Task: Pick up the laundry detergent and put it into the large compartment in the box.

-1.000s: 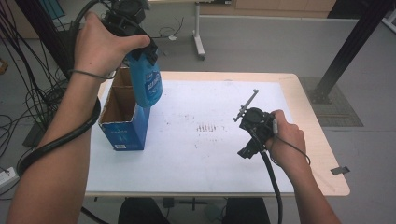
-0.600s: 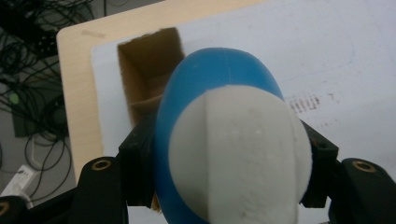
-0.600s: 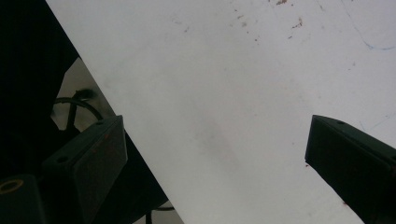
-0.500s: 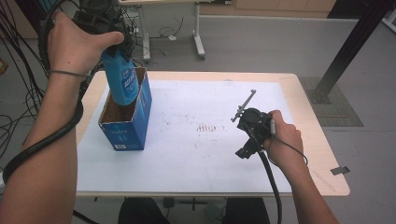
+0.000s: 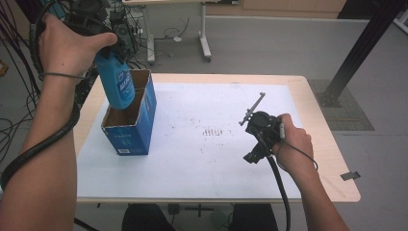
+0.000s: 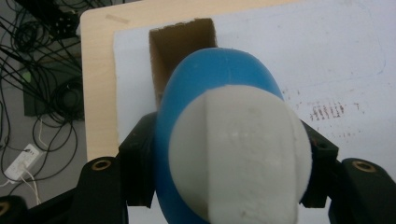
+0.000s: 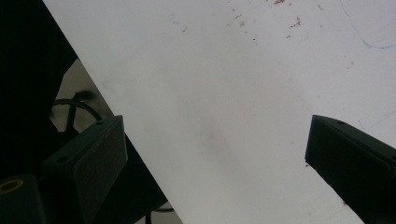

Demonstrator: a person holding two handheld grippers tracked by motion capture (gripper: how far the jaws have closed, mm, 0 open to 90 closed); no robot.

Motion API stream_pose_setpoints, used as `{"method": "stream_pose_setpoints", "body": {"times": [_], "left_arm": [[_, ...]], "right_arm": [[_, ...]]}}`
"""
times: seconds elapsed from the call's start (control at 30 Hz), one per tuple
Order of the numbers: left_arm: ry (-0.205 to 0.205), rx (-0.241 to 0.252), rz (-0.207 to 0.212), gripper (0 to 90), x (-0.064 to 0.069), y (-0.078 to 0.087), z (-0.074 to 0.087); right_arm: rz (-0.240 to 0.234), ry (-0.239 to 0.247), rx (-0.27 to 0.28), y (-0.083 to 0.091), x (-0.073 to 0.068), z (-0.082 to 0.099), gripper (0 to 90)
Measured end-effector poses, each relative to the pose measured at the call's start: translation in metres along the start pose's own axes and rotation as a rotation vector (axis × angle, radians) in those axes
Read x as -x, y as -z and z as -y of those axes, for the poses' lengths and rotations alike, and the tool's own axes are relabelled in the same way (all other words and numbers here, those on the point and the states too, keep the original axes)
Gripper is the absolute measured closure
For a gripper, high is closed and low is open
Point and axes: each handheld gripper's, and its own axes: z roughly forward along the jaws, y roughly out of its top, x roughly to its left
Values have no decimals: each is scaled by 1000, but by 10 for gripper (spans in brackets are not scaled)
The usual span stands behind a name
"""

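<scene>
A blue bottle (image 5: pixel 118 83) with a white cap (image 6: pixel 238 154) hangs cap-up in my left gripper (image 5: pixel 107 50), whose jaws are shut on its upper part. Its lower end is over the mouth of an open blue cardboard box (image 5: pixel 139 130) at the table's left side. In the left gripper view the bottle (image 6: pixel 219 88) hides most of the box opening (image 6: pixel 180 51), and my left gripper (image 6: pixel 229 161) clamps it from both sides. My right gripper (image 5: pixel 253 155) rests low over the white sheet (image 5: pixel 202 159) at the right, open with nothing between its fingers; the right gripper view has it (image 7: pixel 215 158) above bare sheet.
The sheet lies on a wooden table (image 5: pixel 332 159), marked with small dark smudges (image 5: pixel 211 132) at its middle. Cables (image 5: pixel 9 120) cover the floor to the left. Desk legs (image 5: pixel 204 38) stand behind the table and a black post (image 5: pixel 365 43) at the back right.
My left hand has carried the bottle leftward, from the box's right side to above its opening. The right gripper has stayed put.
</scene>
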Motion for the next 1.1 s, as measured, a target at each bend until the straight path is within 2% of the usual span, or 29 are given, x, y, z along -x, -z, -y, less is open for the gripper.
{"method": "stream_pose_setpoints", "body": {"times": [0.73, 1.1], "left_arm": [[23, -27, -3, 375, -6, -33, 9], [35, -54, 7, 375, -9, -59, 19]], "right_arm": [[-7, 0, -8, -8, 1, 0, 53], [-7, 6, -15, -10, 0, -2, 53]]}}
